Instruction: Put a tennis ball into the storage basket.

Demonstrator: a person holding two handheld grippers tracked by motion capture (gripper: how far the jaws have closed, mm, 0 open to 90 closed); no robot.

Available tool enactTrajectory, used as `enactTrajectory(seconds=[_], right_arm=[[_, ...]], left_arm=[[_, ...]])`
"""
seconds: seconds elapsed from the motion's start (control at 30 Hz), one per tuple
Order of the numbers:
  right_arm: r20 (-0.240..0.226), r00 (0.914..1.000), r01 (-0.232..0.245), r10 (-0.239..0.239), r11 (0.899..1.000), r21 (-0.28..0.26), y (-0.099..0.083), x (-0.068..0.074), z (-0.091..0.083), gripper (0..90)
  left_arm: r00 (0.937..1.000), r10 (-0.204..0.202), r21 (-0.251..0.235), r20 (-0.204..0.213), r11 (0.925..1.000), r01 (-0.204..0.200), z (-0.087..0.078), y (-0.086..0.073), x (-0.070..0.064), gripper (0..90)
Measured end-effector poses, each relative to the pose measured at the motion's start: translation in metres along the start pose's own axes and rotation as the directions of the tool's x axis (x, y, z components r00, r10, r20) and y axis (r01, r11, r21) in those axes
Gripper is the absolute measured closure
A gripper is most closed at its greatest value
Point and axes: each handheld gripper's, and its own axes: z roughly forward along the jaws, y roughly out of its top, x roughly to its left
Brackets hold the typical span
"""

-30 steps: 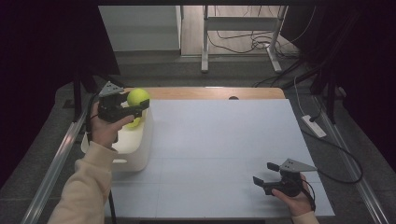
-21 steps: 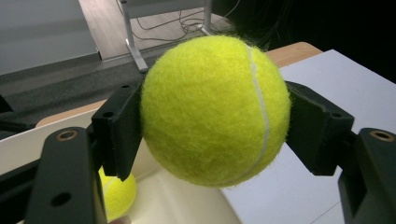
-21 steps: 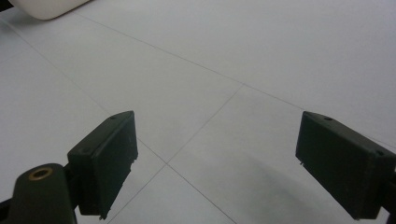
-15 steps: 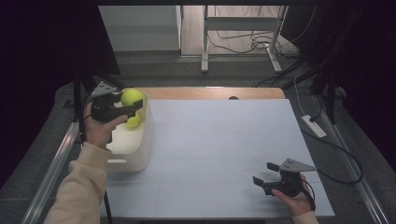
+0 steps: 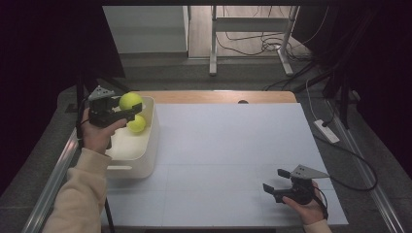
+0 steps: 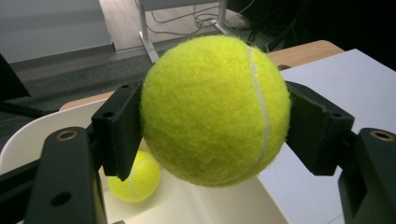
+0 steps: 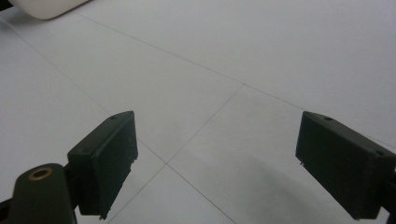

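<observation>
table [image 5: 228, 145] bearing white bin [image 5: 141, 155] at its left edge | left gripper [image 5: 127, 108] hovering over bin, pinching tennis ball [image 6: 215, 109] | right gripper [image 5: 275, 180] resting spread, well right of bin | second ball [image 5: 137, 124] lying inside bin

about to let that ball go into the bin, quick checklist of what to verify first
1. Left gripper grips the held tennis ball on both sides: ok.
2. Held ball is over the white bin: ok in the high view.
3. Free room beside the second ball already in the bin: ok.
4. Height of the held ball above the bin floor: cannot tell.
5. Right gripper open, empty and far from the bin on the table: ok.
</observation>
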Motion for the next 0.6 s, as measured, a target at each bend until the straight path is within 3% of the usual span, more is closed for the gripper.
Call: enactTrajectory(seconds=[0.3,0.6], right_arm=[[0.003,1.0000,0.003,-0.003,1.000,0.001,0.000,0.000,0.000,12.6],[0.003,1.0000,0.004,-0.004,1.000,0.002,0.000,0.000,0.000,12.6]], left_arm=[[0.9992,-0.017,0.057,-0.037,0.9982,0.020,0.007,-0.005,0.013,27.2],[0.9974,-0.041,0.132,-0.059,0.9900,0.049,0.014,-0.015,0.025,27.2]])
